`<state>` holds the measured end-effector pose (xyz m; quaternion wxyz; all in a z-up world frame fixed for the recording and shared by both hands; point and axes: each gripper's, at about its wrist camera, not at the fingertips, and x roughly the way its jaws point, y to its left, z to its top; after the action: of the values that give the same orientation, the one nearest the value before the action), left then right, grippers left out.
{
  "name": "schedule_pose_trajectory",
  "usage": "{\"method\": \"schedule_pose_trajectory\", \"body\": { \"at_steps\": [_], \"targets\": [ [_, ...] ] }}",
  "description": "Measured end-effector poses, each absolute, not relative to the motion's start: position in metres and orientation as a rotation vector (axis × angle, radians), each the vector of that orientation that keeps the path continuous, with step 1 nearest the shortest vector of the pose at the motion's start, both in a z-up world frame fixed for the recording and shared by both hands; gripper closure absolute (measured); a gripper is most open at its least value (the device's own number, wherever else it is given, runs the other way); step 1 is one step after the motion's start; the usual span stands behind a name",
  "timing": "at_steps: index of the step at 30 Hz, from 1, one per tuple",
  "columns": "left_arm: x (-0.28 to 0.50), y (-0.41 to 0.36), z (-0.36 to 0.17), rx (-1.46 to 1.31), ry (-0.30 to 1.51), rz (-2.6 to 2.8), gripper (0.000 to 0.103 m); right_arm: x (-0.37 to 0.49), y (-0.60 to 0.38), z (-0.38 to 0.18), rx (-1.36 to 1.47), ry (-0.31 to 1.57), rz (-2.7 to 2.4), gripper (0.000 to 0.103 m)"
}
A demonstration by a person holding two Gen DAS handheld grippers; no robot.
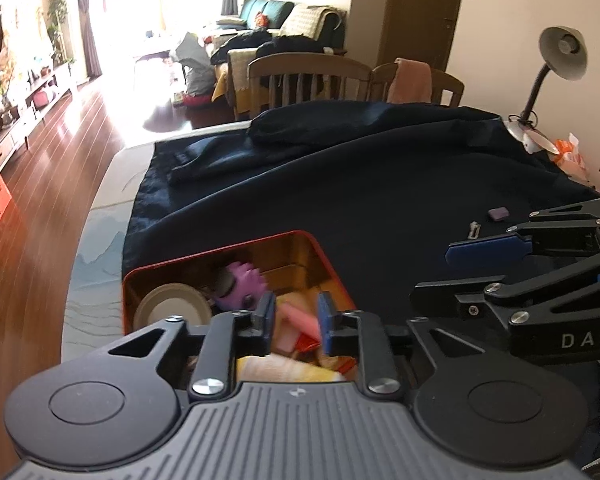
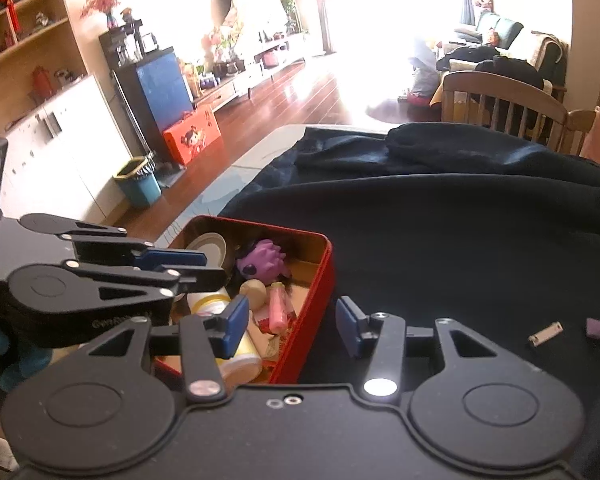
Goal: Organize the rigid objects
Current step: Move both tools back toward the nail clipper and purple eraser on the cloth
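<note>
Red tin [image 2: 312, 296] on the dark cloth [image 2: 440, 232] already held most pieces: purple toy [image 2: 262, 262], pink tube [image 2: 278, 308]. You had a purple block [image 2: 598, 328] and small clip [image 2: 545, 333] left outside. Both your left gripper [image 1: 292, 322] and right gripper [image 2: 292, 326] were spread, empty.

- The left gripper [image 1: 293, 322] is built of matte black linkage arms, fitted with blue finger pads [image 1: 325, 322] and silver round screws.
- A ribbed grey housing with two round black discs is seen behind it.
- The right gripper [image 2: 293, 326] is made alike; white letters "DAS" are printed on its side.
</note>
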<state>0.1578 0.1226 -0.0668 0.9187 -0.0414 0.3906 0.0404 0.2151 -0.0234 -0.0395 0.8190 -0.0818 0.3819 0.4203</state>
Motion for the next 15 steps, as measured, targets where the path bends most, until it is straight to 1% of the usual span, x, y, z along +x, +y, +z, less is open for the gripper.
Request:
{"method": "schedule_pose_trajectory", "body": {
  "at_steps": [1,2,6,7,8,10,13,15],
  "targets": [
    [0.158,0.119,-0.065,-0.083,0.798,0.077,0.072,0.215,-0.029,-0.038,-0.167,0.808,0.894,0.048],
    [0.159,0.114,-0.064,-0.08,0.794,0.072,0.072,0.214,-0.033,-0.037,-0.163,0.802,0.893,0.045],
    [0.165,0.094,-0.059,-0.068,0.786,0.052,0.071,0.216,-0.054,-0.031,-0.149,0.783,0.88,0.042],
    [0.167,0.089,-0.058,-0.067,0.785,0.047,0.069,0.217,-0.059,-0.03,-0.145,0.779,0.874,0.04],
    [0.169,0.084,-0.057,-0.065,0.784,0.042,0.066,0.219,-0.065,-0.03,-0.142,0.774,0.871,0.038],
    [0.173,0.075,-0.055,-0.063,0.775,0.037,0.047,0.222,-0.077,-0.028,-0.136,0.766,0.859,0.033],
    [0.181,0.06,-0.053,-0.064,0.761,0.021,0.046,0.231,-0.096,-0.026,-0.129,0.759,0.832,0.031],
    [0.189,0.049,-0.053,-0.064,0.763,0.012,0.046,0.239,-0.11,-0.026,-0.122,0.752,0.814,0.026]
  ]
}}
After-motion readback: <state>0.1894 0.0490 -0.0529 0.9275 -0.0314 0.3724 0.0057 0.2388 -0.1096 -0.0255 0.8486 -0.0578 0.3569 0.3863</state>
